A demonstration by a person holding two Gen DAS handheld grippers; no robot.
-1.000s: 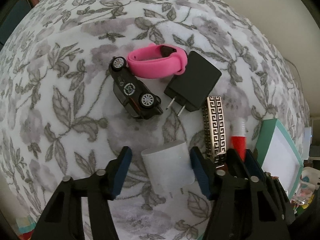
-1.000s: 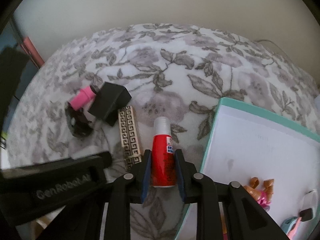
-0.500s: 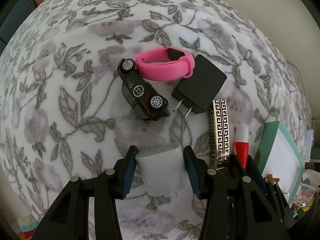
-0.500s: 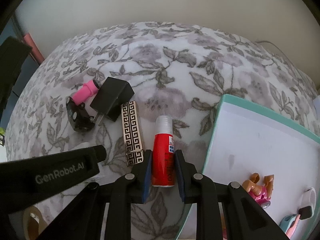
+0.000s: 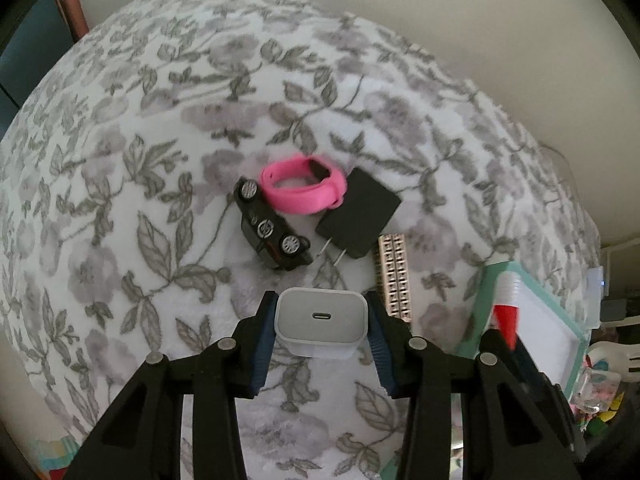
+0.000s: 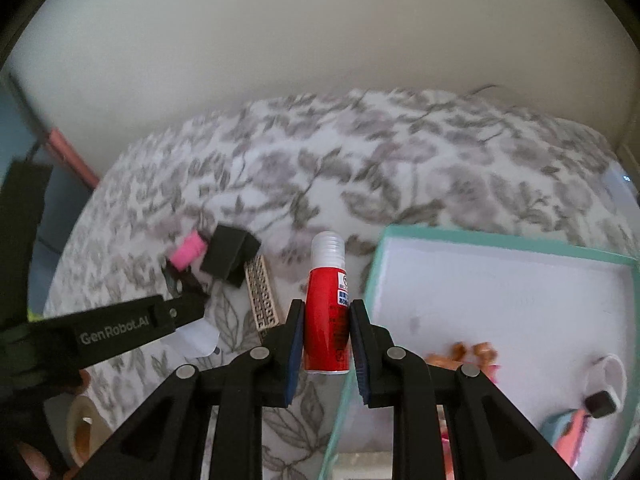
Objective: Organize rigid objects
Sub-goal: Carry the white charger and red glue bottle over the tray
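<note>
Left claw closing on white charger, pads pressing its sides, port end facing the camera, held clear of the floral surface. Ahead of it: toy car, pink band touching the car, black plug just right of the band, patterned bar ahead-right. Right claw clenched on red bottle, cap pointing away. Teal box just right of that claw, small items in its near corner. Left claw's arm shows left of the right claw.
</note>
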